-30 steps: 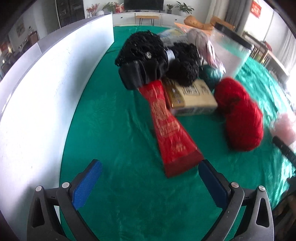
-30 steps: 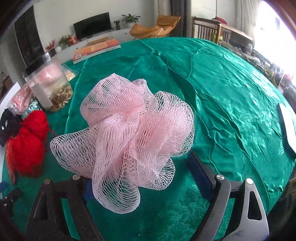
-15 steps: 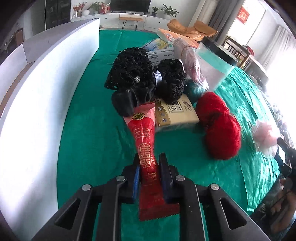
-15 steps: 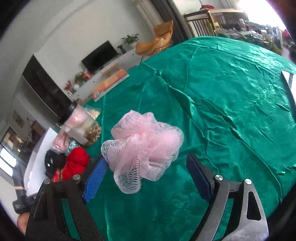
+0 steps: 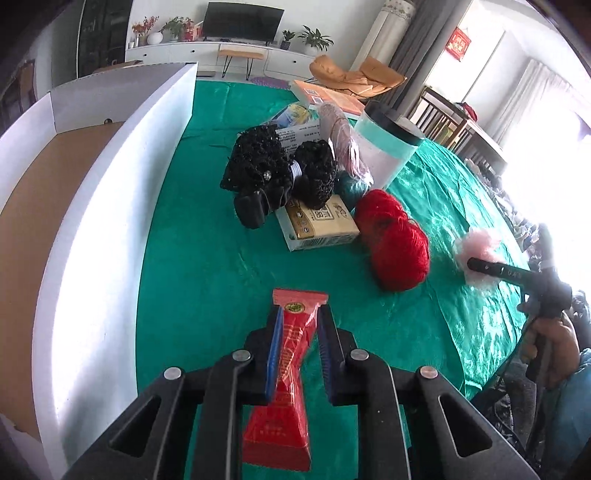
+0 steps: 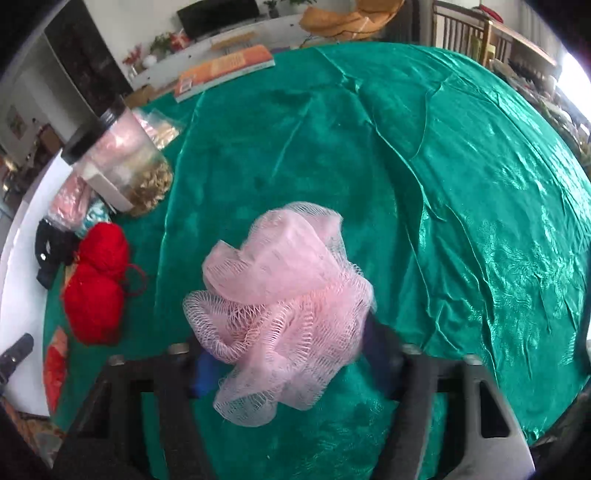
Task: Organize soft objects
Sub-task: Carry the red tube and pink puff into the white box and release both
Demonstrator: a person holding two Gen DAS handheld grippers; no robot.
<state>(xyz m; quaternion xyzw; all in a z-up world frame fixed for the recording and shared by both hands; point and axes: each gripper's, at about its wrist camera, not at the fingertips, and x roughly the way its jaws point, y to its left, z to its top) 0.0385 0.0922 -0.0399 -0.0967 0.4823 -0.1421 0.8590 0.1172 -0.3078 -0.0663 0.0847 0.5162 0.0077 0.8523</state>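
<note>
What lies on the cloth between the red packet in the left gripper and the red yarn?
Nothing: in the left wrist view, only bare green cloth separates the red packet from the red yarn.

TV (image 5: 243,20); orange book (image 6: 225,70); plants (image 5: 314,37)

Daylight floods in from the windows (image 5: 546,122) on my right, blowing out that side to white glare in my left view. The green cloth (image 6: 461,192) over the surface shines in patches. Fisheye bending curves the white box wall (image 5: 110,229) and darkens every corner. My right view is motion-blurred: the pink mesh puff (image 6: 284,295) smears, my right tool (image 6: 288,365) soft.
</note>
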